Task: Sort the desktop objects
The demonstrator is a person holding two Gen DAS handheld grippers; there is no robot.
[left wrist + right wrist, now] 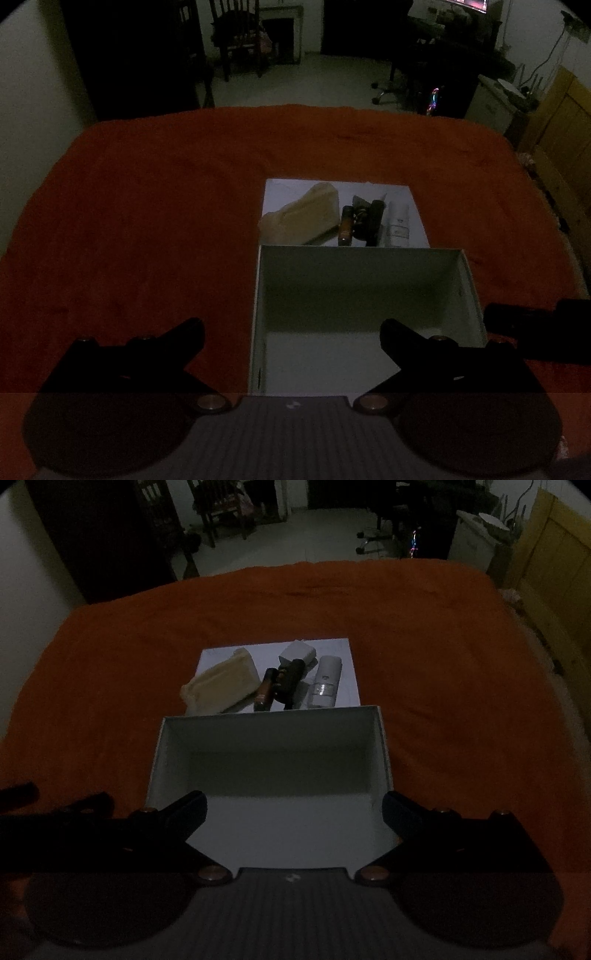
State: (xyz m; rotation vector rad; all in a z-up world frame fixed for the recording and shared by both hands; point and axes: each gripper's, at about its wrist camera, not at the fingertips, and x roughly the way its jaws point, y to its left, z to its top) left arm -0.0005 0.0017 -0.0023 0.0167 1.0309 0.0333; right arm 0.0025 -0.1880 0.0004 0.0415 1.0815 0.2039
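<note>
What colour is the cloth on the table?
Orange-red cloth, clearest in the right wrist view.

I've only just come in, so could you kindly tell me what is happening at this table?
A person holds two tongs, left and right, both open and empty, above an empty white box. Beyond it, on a white sheet, lie a beige pouch, a brown tube, a dark object and a white bottle. Nothing is sorted yet.

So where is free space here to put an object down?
Inside the white box, nothing lies. The orange cloth left and right of it is bare. The white sheet behind is crowded: beige pouch, brown tube, white bottle.
</note>
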